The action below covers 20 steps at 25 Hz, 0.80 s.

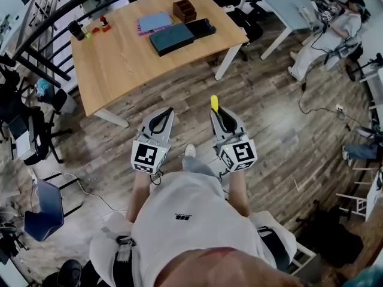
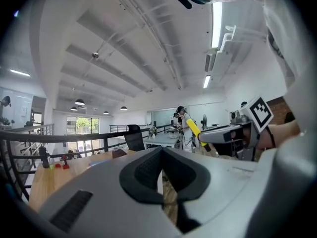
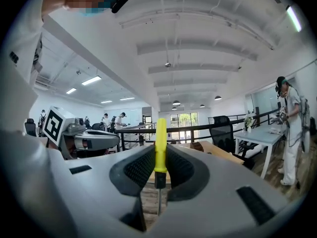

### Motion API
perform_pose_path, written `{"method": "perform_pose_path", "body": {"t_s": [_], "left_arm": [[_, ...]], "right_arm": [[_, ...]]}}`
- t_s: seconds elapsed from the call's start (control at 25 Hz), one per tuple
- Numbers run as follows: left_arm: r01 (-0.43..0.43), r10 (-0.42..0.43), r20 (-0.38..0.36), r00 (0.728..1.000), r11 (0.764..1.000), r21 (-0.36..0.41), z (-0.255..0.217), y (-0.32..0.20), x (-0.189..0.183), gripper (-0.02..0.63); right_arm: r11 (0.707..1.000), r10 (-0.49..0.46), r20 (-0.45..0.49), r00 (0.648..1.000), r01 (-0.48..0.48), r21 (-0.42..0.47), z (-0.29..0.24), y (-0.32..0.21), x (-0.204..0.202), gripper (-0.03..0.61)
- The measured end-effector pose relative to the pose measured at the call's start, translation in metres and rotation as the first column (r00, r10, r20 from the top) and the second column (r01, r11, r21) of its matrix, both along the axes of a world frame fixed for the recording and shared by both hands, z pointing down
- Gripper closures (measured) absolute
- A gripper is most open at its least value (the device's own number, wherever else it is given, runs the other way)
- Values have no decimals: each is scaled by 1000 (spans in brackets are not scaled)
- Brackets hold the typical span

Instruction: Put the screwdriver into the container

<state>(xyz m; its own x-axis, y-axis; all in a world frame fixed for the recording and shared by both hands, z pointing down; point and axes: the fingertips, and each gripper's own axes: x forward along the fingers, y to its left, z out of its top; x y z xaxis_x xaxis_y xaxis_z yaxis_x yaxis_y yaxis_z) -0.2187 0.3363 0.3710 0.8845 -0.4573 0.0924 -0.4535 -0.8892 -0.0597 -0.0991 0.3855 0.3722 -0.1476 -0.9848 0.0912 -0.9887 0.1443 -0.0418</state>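
My right gripper (image 1: 215, 109) is shut on a yellow-handled screwdriver (image 1: 214, 103), held in front of the person's body above the wooden floor. In the right gripper view the screwdriver (image 3: 160, 148) stands upright between the pads, yellow handle up, dark collar and thin shaft pointing down. My left gripper (image 1: 169, 110) is beside it at the same height, shut with nothing in it; in its own view the pads (image 2: 148, 170) meet. A small brown wooden container (image 1: 184, 9) sits on the far side of the light wooden table (image 1: 119, 58), well ahead of both grippers.
On the table lie a dark flat case (image 1: 172, 38), a blue and pink notebook (image 1: 154, 23) and small red and black items (image 1: 96, 26). A black railing (image 1: 42, 34) runs at the left. A person (image 1: 326, 37) sits at the right by a grey table (image 1: 281, 2). A blue chair (image 1: 45, 211) stands at lower left.
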Motion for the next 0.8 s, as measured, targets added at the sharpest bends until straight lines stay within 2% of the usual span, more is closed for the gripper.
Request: {"method": "perform_pose_path", "body": {"t_s": [0.44, 0.8], "left_arm": [[40, -40, 21, 999, 999, 2, 0, -67, 74, 608], [41, -41, -2, 999, 999, -1, -3, -95, 105, 607]], "right_arm": [[1000, -30, 27, 999, 30, 0, 5, -67, 76, 520], [999, -33, 16, 999, 33, 11, -2, -97, 106, 520]]}}
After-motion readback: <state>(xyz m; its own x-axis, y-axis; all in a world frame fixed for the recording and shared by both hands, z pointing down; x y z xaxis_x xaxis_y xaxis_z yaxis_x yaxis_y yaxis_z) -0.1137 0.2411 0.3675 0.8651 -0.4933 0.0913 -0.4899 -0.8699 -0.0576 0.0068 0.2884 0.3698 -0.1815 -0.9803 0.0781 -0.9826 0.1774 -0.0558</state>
